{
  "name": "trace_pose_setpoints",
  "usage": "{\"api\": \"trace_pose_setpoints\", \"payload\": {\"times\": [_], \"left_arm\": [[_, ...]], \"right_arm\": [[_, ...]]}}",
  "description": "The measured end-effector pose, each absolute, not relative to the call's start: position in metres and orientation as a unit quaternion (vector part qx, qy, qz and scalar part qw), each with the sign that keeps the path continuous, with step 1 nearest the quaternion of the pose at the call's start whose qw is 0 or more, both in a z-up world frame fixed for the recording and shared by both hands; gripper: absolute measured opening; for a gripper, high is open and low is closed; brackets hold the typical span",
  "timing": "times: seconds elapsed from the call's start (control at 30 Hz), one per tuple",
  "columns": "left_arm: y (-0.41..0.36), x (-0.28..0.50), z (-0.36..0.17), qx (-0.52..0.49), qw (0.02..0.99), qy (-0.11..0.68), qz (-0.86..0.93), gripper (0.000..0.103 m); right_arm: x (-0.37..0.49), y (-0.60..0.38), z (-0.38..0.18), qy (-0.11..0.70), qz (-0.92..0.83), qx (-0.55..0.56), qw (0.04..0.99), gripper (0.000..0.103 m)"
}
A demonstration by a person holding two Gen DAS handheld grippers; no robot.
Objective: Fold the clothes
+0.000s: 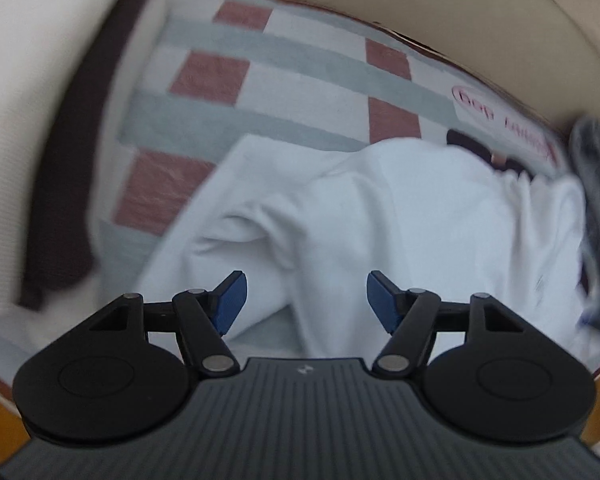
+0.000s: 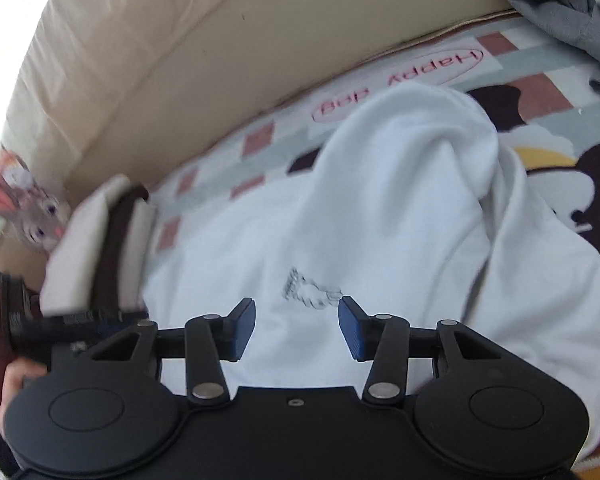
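Observation:
A white garment (image 1: 380, 216) lies rumpled on a checked blanket (image 1: 300, 80); in the right wrist view (image 2: 360, 220) it shows a small grey print (image 2: 310, 292) on its front. My left gripper (image 1: 306, 300) is open and empty, hovering over the garment's near edge. My right gripper (image 2: 296, 328) is open and empty, just above the garment near the print. The left gripper's body (image 2: 60, 320) and the hand holding it show at the left edge of the right wrist view.
A folded cream and dark brown garment (image 1: 60, 160) lies at the left, also in the right wrist view (image 2: 100, 240). A grey pile of clothes (image 2: 572, 8) sits at the far right. A beige cushioned backrest (image 2: 180, 60) runs behind. A plush rabbit (image 2: 32, 212) sits at the left.

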State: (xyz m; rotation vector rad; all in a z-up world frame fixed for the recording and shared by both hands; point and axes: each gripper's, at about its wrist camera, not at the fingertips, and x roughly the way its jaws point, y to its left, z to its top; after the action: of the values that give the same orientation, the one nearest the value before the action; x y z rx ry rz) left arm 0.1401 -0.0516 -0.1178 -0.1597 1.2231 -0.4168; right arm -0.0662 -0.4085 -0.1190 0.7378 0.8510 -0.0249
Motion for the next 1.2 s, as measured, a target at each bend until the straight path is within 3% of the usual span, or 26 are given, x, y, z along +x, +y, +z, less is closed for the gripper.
{"api": "trace_pose_setpoints", "payload": {"times": [0.2,0.23,0.33,0.5,0.6,0.67,0.73,0.97,1.03,1.2], "left_arm": [[-0.061,0.163,-0.144,-0.146,0.773,0.584,-0.202,0.066],[-0.062,0.164,-0.146,-0.158,0.771,0.581,-0.206,0.069],[-0.066,0.163,-0.151,-0.184,0.77,0.572,-0.216,0.09],[-0.078,0.147,-0.151,-0.16,0.788,0.55,-0.226,0.089],[-0.081,0.147,-0.151,-0.155,0.797,0.543,-0.214,0.08],[-0.08,0.151,-0.15,-0.168,0.793,0.547,-0.21,0.037],[-0.082,0.154,-0.147,-0.15,0.791,0.555,-0.208,0.015],[-0.111,0.104,-0.087,-0.043,0.835,0.455,-0.306,0.01],[-0.116,0.087,-0.069,-0.061,0.819,0.44,-0.363,0.01],[-0.135,0.058,-0.056,-0.05,0.785,0.459,-0.412,0.01]], "right_arm": [[-0.074,-0.399,-0.111,0.403,0.057,0.39,0.826,0.052],[-0.073,-0.398,-0.114,0.404,0.054,0.393,0.825,0.052],[-0.07,-0.394,-0.123,0.41,0.054,0.408,0.814,0.052],[-0.067,-0.388,-0.135,0.41,0.072,0.443,0.794,0.052],[-0.068,-0.386,-0.133,0.413,0.073,0.434,0.797,0.052],[-0.068,-0.387,-0.134,0.415,0.066,0.429,0.799,0.052],[-0.067,-0.392,-0.133,0.413,0.057,0.427,0.802,0.052],[-0.066,-0.407,-0.129,0.406,0.025,0.42,0.811,0.052],[-0.066,-0.411,-0.128,0.404,0.016,0.418,0.813,0.052],[-0.02,-0.422,-0.094,0.409,0.031,0.336,0.848,0.052]]}}
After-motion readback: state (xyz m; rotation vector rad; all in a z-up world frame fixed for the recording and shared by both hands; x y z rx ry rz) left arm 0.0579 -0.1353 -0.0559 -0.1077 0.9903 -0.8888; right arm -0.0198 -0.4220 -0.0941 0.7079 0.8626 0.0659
